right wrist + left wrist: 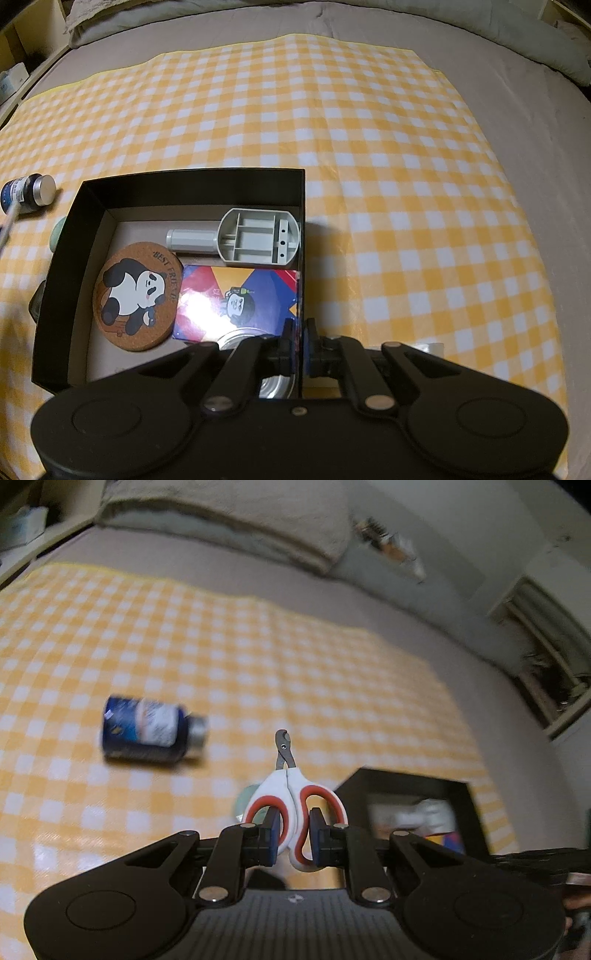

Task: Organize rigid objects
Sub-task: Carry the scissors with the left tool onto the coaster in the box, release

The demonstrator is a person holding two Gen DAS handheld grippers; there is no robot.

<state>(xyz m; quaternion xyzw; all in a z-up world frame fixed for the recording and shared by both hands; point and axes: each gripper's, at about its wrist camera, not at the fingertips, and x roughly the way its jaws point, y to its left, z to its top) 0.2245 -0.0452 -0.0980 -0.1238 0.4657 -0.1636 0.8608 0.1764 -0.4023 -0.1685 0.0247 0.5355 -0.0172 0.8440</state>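
Note:
My left gripper point(293, 830) is shut on white clippers with red-lined handles point(291, 786), lifted above the yellow checked cloth point(221, 646), short metal blades pointing away from me. A dark blue bottle with a silver cap point(147, 731) lies on its side on the cloth, left of the clippers. In the right wrist view my right gripper point(300, 343) is shut on the right wall of an open black box point(184, 184). The box holds a panda cork coaster point(138, 299), a grey plastic tool point(251, 240), a colourful flat pack point(240, 299) and a shiny tin point(240, 339).
The blue bottle point(29, 192) lies just left of the box, with a pale green object point(59, 232) and a dark object point(37, 301) against the box's left wall. The cloth lies on a grey bed with a folded blanket point(229, 513) at the back. Shelves point(546, 657) stand at the far right.

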